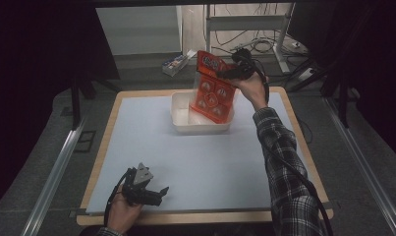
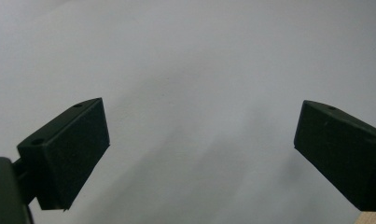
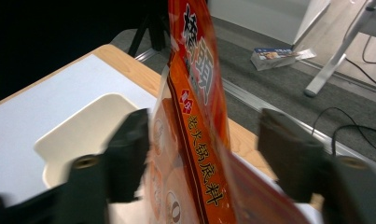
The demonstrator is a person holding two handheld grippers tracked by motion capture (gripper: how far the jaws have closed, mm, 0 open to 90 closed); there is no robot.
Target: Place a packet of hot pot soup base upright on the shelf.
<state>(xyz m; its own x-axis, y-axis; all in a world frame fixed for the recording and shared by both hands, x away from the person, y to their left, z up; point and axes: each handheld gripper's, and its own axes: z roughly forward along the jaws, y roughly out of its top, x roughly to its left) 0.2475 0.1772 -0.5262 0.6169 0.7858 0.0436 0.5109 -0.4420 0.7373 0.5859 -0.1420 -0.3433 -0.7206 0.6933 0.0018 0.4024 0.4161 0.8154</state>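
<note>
One hand-held gripper (image 3: pixel 208 136), jaws wide — packet (image 3: pixel 195 88) between

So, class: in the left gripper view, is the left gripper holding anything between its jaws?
No. The left gripper is wide open, with bare grey table surface between its jaws.

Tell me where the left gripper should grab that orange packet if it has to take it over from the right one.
Probably the packet's free left edge near the top, coming in from the left side. It hangs upright and flat, its lower end in the white tray, and the right gripper is at its upper right corner. Jaws should close across the thin faces. The left gripper is open, ready.
</note>
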